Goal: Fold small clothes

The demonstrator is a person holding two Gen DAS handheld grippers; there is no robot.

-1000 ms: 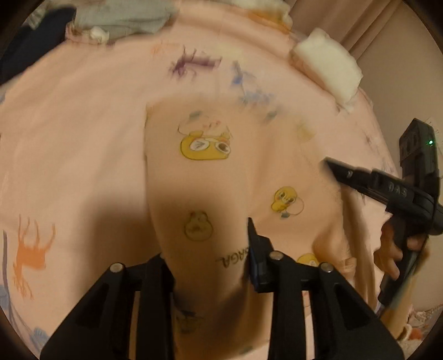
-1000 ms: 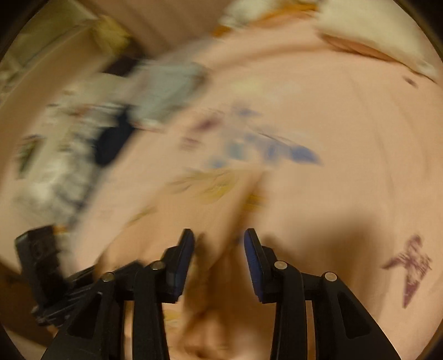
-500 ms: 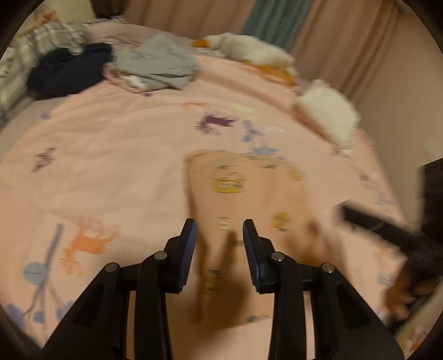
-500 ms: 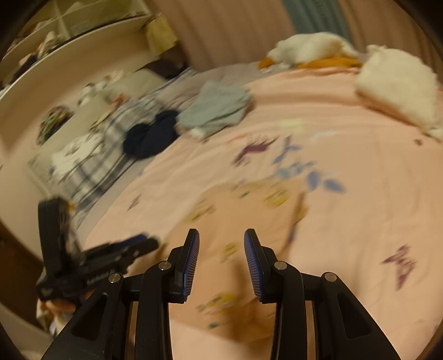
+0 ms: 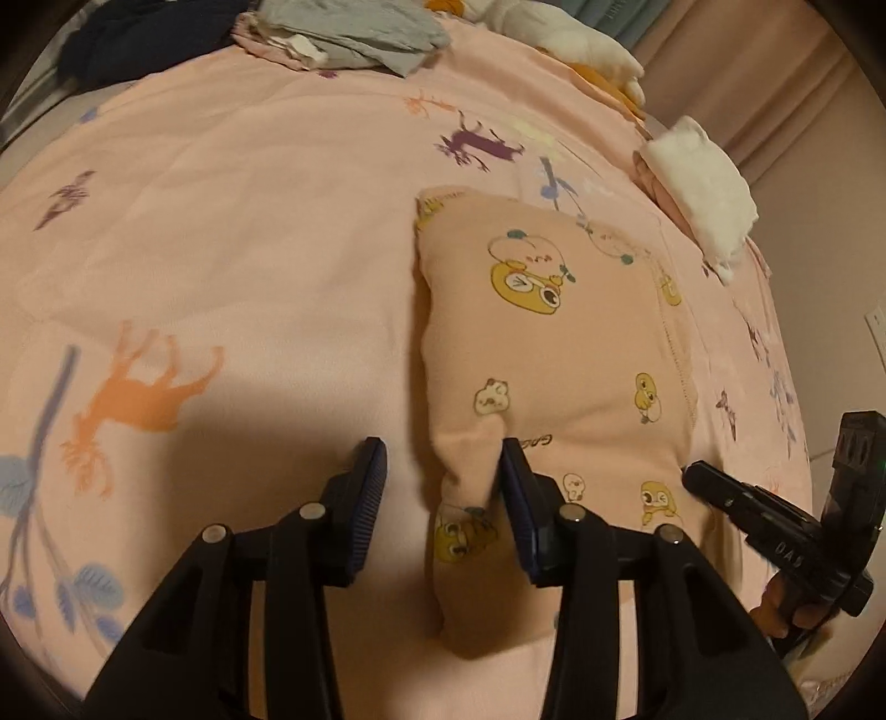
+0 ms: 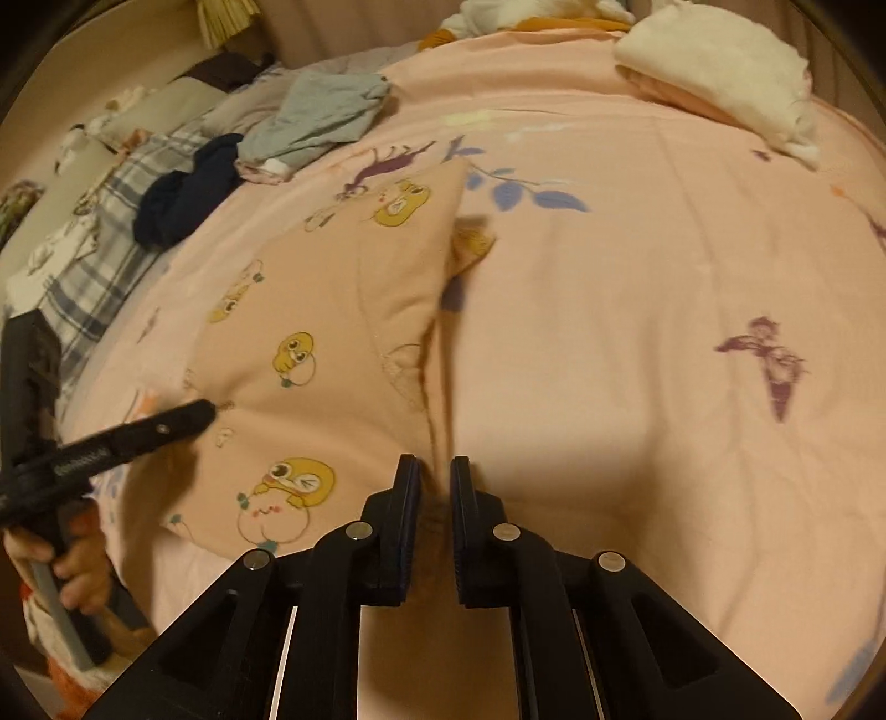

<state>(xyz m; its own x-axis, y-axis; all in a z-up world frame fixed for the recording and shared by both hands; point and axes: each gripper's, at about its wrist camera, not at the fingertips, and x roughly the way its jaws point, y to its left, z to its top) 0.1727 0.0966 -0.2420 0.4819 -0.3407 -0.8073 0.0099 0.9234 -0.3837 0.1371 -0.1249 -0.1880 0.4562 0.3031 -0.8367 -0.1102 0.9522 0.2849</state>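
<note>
The right gripper [image 6: 433, 476] has just pinched the peach garment's [image 6: 332, 310] near edge, while the left gripper [image 5: 441, 462], just opening, straddles its fold unclamped.

Both wrist views angled down, close, sharing the peach garment [image 5: 554, 343]

- One peach cartoon-print garment [image 5: 554, 354] is lying on the bed [image 5: 249, 249].
- Two claws are showing: left claw [image 5: 443, 476], right claw [image 6: 433, 487].
- One grey garment [image 5: 360, 27] and one navy garment [image 6: 188, 199] are waiting.
</note>
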